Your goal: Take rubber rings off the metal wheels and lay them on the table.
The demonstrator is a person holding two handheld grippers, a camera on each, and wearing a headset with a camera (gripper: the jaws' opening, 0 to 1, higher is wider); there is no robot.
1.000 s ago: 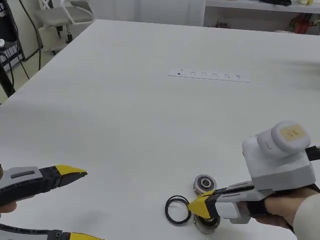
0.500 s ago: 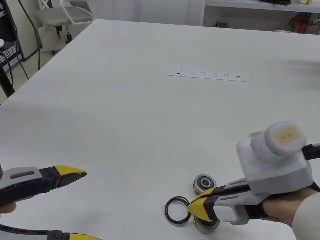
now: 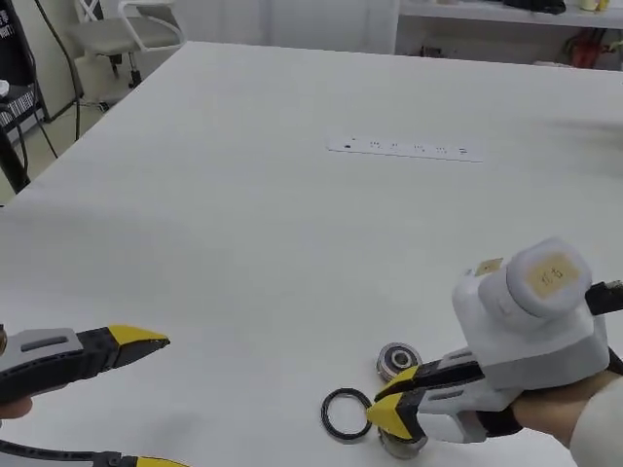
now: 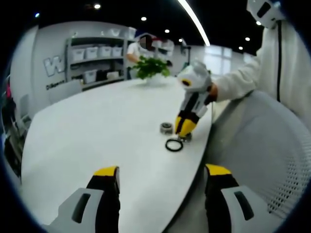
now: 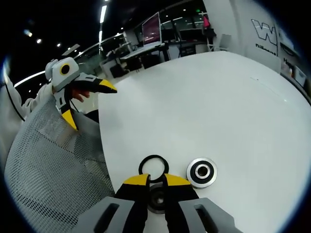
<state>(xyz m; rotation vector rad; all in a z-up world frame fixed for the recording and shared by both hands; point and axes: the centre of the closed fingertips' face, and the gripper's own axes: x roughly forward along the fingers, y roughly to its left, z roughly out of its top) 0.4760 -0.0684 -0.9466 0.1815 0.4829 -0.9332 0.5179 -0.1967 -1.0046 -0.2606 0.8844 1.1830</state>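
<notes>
your right gripper (image 5: 158,180) sits low over the near metal wheel (image 5: 156,199), jaws drawn close with a narrow gap; i cannot tell whether they pinch anything. one rubber ring (image 5: 153,156) lies flat on the table (image 5: 209,102) just ahead of the tips, and a second wheel (image 5: 201,172) sits beside it. catch only the rubber at the rim and peel upward, don't drag. your left gripper (image 4: 163,174) hangs wide open and empty, well apart; consider bringing it in to pin the wheel.
</notes>
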